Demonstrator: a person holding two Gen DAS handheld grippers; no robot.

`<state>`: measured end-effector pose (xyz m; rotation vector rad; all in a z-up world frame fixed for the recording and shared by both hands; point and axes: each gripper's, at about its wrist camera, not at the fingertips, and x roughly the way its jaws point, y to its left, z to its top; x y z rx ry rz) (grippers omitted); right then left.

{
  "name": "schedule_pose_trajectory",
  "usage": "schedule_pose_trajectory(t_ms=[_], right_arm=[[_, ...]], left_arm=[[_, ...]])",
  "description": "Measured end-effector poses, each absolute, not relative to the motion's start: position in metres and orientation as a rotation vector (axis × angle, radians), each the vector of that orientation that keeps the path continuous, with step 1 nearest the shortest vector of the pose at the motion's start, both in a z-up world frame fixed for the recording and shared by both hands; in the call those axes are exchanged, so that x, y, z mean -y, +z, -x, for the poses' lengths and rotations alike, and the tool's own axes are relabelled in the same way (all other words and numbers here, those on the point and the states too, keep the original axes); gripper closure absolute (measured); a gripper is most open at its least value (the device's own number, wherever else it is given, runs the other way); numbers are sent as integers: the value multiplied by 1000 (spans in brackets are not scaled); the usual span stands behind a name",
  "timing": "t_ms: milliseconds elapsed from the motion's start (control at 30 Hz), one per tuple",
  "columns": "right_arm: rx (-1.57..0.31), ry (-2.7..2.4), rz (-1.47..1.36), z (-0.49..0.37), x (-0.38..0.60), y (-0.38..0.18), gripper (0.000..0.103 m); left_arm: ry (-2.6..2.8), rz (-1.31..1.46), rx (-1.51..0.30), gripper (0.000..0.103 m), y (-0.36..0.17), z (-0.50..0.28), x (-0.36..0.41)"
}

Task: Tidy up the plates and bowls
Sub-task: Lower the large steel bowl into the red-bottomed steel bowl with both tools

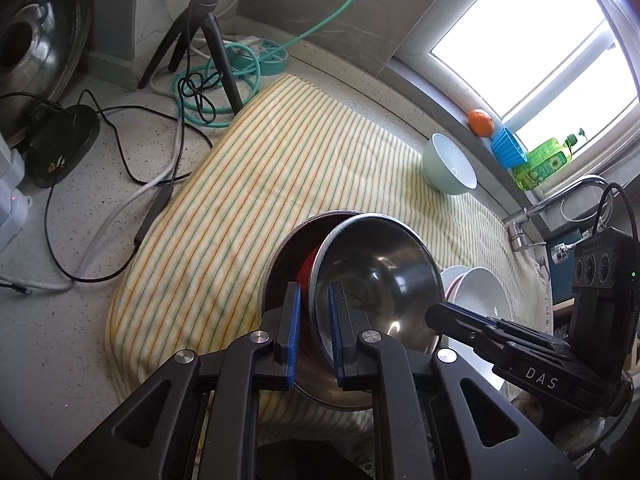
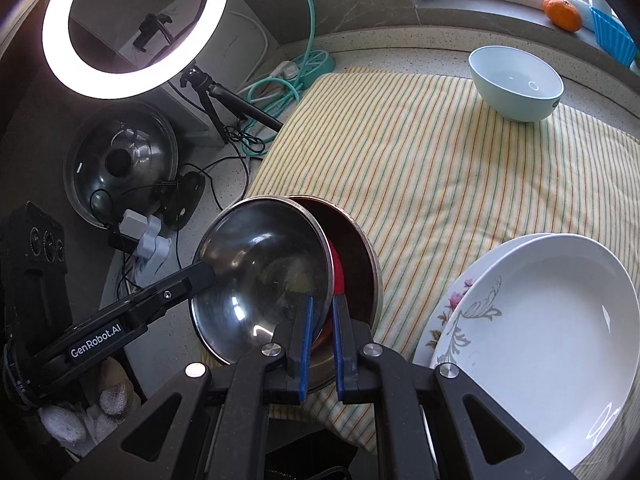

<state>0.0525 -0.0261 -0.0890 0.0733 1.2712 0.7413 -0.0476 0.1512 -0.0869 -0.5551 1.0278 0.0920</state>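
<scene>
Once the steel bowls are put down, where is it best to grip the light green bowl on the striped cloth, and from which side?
Probably by its rim. The light green bowl stands upright and apart on the striped cloth, mouth open upward. Its round wall gives the fingers nothing flat, so come from above, one finger inside and one outside, on the rim's near side.

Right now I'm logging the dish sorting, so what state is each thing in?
Left gripper: shut on the steel bowl's rim.
Right gripper: shut on the same rim.
Steel bowl: tilted, leaning into the red-lined bowl.
Red-lined bowl: tipped, on the striped towel.
Mint bowl: upright, empty.
White plates: stacked.
Ring light: on.
</scene>
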Motion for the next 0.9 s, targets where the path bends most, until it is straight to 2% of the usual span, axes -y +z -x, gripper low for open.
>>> schedule_pose_trajectory(t_ms=[900], right_arm=[[-1288, 733, 57, -57, 10, -103, 92]], left_arm=[[104, 489, -1122, 92, -107, 35, -147]])
